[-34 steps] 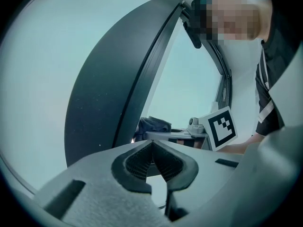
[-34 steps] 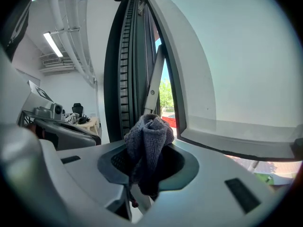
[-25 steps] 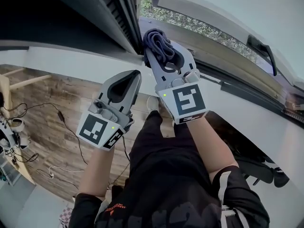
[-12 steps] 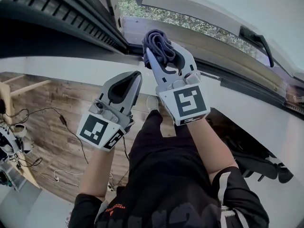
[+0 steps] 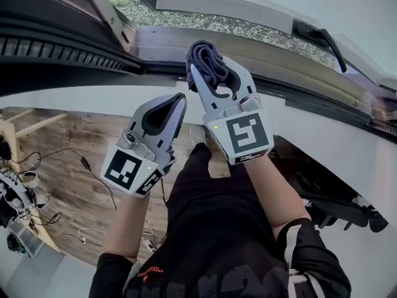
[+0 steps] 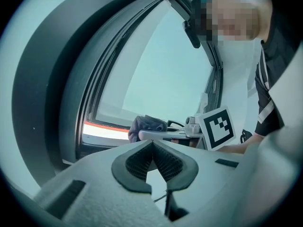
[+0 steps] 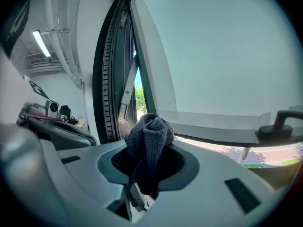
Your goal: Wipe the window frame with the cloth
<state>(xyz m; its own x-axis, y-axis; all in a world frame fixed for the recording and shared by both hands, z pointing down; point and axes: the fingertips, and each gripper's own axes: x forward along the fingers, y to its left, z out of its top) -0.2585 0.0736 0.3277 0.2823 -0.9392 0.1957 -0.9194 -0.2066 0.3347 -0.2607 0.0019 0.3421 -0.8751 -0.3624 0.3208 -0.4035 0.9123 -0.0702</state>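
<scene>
My right gripper [image 5: 201, 64] is shut on a bunched dark blue-grey cloth [image 5: 207, 59], which pokes out past the jaw tips against the lower window frame [image 5: 167, 45]. In the right gripper view the cloth [image 7: 150, 138] fills the space between the jaws, with the frame's dark track [image 7: 106, 79] just beyond it. My left gripper [image 5: 180, 98] hangs lower and to the left, shut with nothing between its pads. The left gripper view shows its ribbed pads [image 6: 152, 161] pressed together, and the cloth [image 6: 147, 125] in the right gripper beyond.
The open window sash [image 5: 267, 2] with its black handle [image 5: 317, 36] leans outward above; grass shows through the gap. A white wall under the sill [image 5: 74, 98] runs across. Wooden floor with cables [image 5: 68, 166] lies below left. A dark chair [image 5: 335, 197] stands at right.
The head view has shifted, so the window frame and sash slid rightward in the picture. Both grippers keep the same places and the cloth stays clamped at the frame.
</scene>
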